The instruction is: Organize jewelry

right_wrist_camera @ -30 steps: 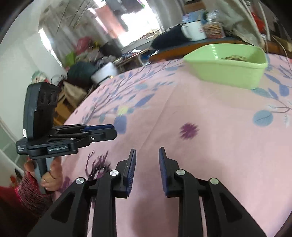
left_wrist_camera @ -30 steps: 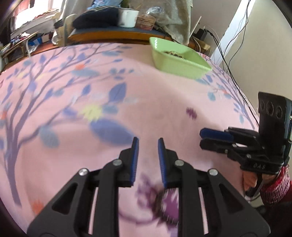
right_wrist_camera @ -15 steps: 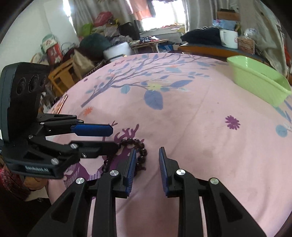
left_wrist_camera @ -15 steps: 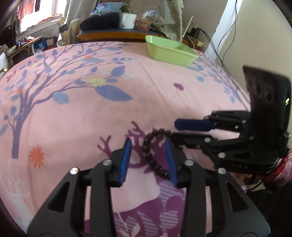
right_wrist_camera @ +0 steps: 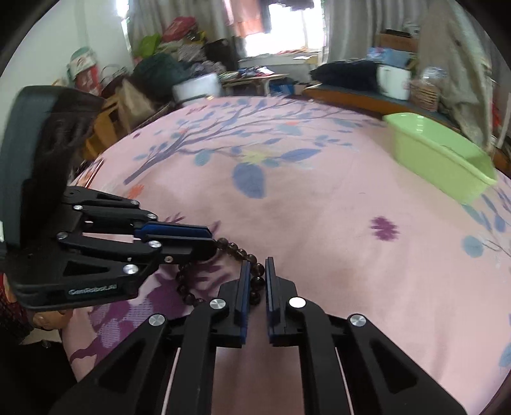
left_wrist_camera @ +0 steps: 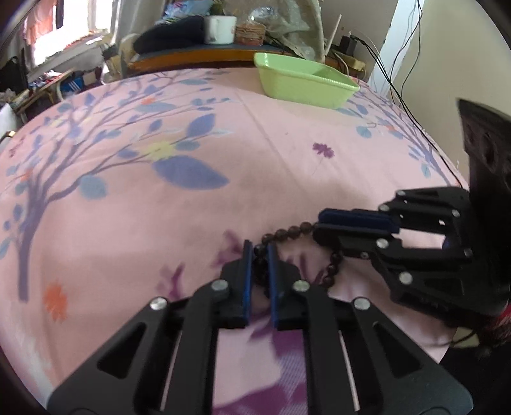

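Observation:
A dark beaded bracelet (left_wrist_camera: 292, 230) lies at the near edge of the pink floral cloth (left_wrist_camera: 191, 207). My left gripper (left_wrist_camera: 258, 252) is shut on its left part, beads pinched between the blue pads. My right gripper (right_wrist_camera: 256, 268) is shut on its right part; the bracelet (right_wrist_camera: 238, 249) shows there strung between both grippers. In the left wrist view the right gripper (left_wrist_camera: 322, 223) comes in from the right. In the right wrist view the left gripper (right_wrist_camera: 207, 237) comes in from the left. A green tray (left_wrist_camera: 303, 83) stands at the far right of the cloth, also in the right wrist view (right_wrist_camera: 437, 156).
Behind the cloth a low wooden shelf (left_wrist_camera: 198, 59) carries a white mug (left_wrist_camera: 220, 29), a small basket (left_wrist_camera: 250, 32) and dark fabric. Cables (left_wrist_camera: 402, 57) hang along the right wall. Clutter, a white pot (right_wrist_camera: 196, 89) and chairs fill the room's far left.
Both grippers were open around the bracelet half a second ago; both have closed onto it. One second ago they were further up the cloth, nearer the green tray.

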